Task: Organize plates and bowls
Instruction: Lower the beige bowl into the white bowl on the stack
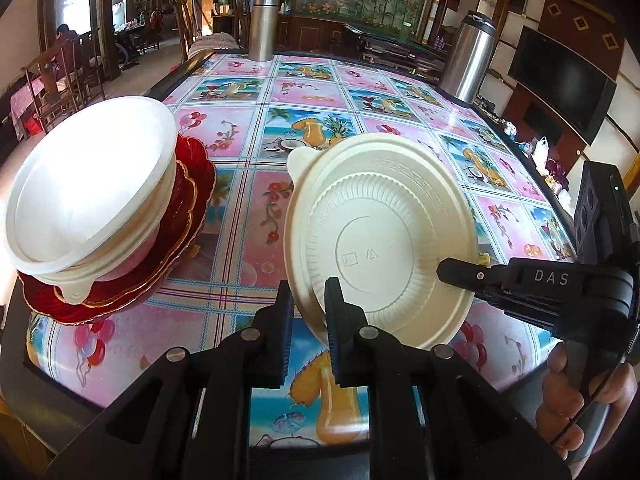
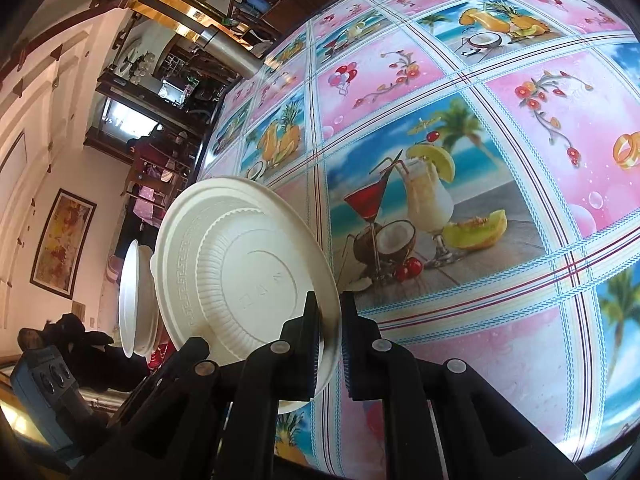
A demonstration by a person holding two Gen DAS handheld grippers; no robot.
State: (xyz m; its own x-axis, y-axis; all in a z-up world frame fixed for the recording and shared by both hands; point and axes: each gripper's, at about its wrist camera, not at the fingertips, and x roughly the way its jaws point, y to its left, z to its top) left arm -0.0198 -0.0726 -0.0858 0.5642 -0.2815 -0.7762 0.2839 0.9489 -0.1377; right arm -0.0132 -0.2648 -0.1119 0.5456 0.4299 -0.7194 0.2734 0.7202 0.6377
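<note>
Above the table [image 1: 240,208] with its pink-and-blue patterned cloth, I hold one cream plastic bowl [image 1: 384,240] tilted on edge, underside toward both cameras, with the left hand-held gripper [image 1: 308,312] clamped on its near rim and the right hand-held gripper [image 2: 330,344] clamped on the rim at the opposite side. To its left on the table, well apart, a stack of white bowls [image 1: 88,196] sits on red gold-edged plates [image 1: 180,240]. Two steel flasks [image 1: 262,26] stand at the far edge.
</note>
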